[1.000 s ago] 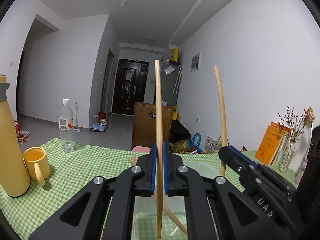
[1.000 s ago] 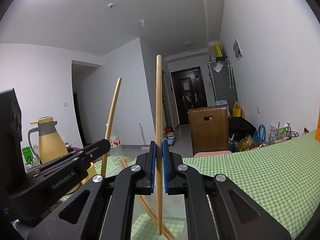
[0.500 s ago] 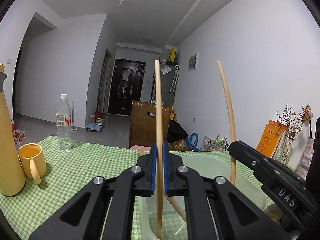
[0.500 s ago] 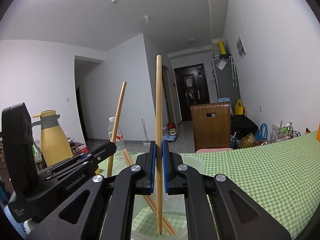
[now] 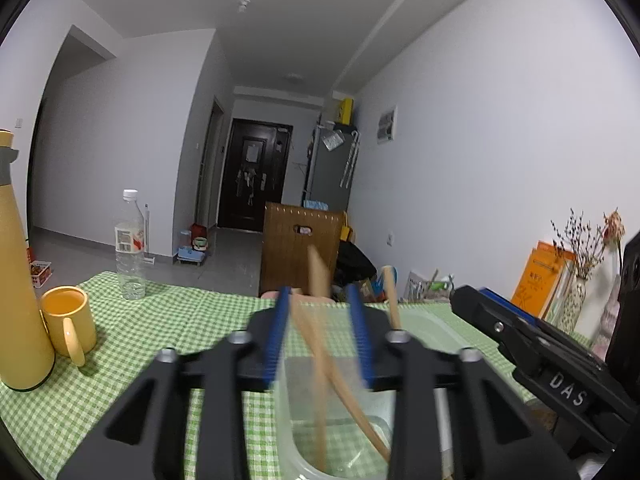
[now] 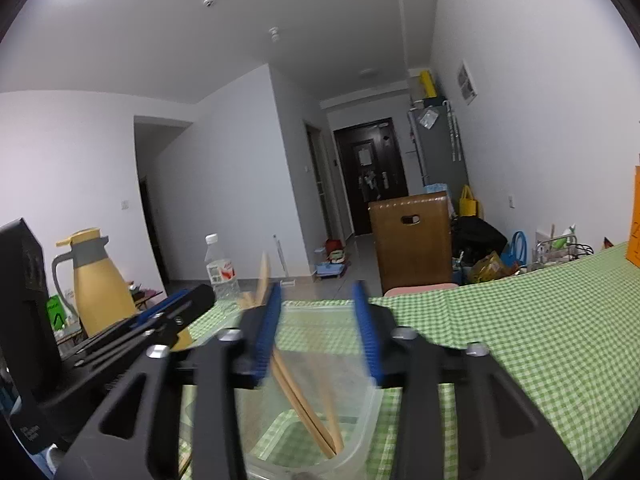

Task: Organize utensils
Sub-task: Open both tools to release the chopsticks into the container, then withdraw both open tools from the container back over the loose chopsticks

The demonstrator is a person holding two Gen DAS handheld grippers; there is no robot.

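2 handheld grippers over the clear plastic rectangular container (image 5: pixel 448 334) on the green-checked tablecloth (image 6: pixel 520 320); left gripper (image 5: pixel 320 336) jaws opening, pale wooden chopstick (image 5: pixel 319 344) loose between them, tip inside the container; right gripper (image 6: pixel 318 332) jaws opening, nothing between its pads; other wooden chopsticks (image 6: pixel 308 408) lean in the container; judged a release, collecting the utensils in 1 box.

Left hand-held gripper (image 5: pixel 320 330) held almost level, black arms spread, blue-padded jaws opening, pads clear of contact. Right hand-held gripper (image 6: pixel 318 330) just beside it, likewise near level, blue-padded jaws opening, blurred with motion.
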